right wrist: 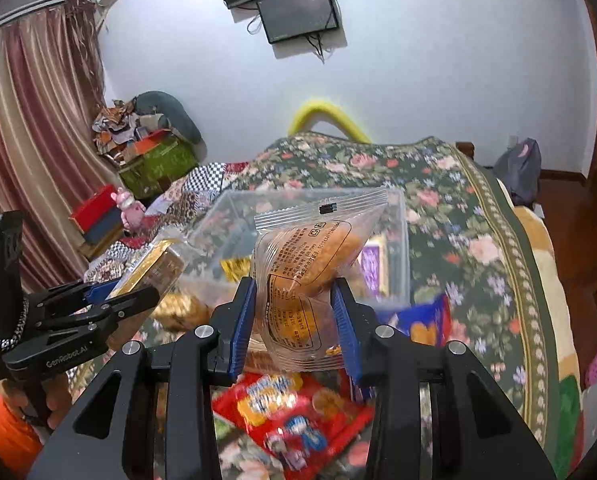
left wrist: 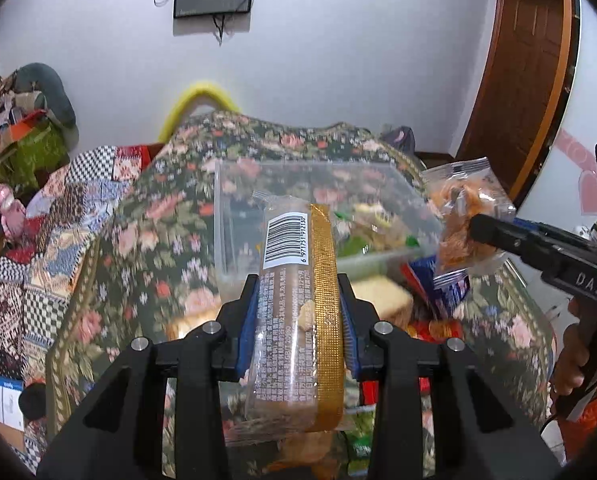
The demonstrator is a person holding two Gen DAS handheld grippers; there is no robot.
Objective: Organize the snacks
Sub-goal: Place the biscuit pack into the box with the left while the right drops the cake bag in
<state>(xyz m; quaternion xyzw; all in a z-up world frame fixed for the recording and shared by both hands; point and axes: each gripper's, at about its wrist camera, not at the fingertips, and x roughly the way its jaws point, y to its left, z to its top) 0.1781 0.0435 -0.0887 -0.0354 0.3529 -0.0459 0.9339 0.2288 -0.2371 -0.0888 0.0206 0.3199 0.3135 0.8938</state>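
My left gripper (left wrist: 297, 292) is shut on a long clear cake packet with a gold strip and barcode (left wrist: 298, 300), held above the bed just in front of a clear plastic box (left wrist: 234, 208). It also shows in the right wrist view (right wrist: 154, 268). My right gripper (right wrist: 294, 300) is shut on a clear packet of golden pastry (right wrist: 306, 276), held above the near edge of the box (right wrist: 398, 240). In the left wrist view that packet (left wrist: 462, 220) hangs to the right of the box. The box holds several snacks.
Loose snacks lie on the floral bedspread (right wrist: 478, 220) below the grippers: a red bag (right wrist: 290, 412), a blue bag (right wrist: 426, 320), a bread slice (left wrist: 382, 300). A patchwork quilt (left wrist: 38, 240) lies left. Piled boxes (right wrist: 154, 160) stand by the curtain. A wooden door (left wrist: 526, 60) is right.
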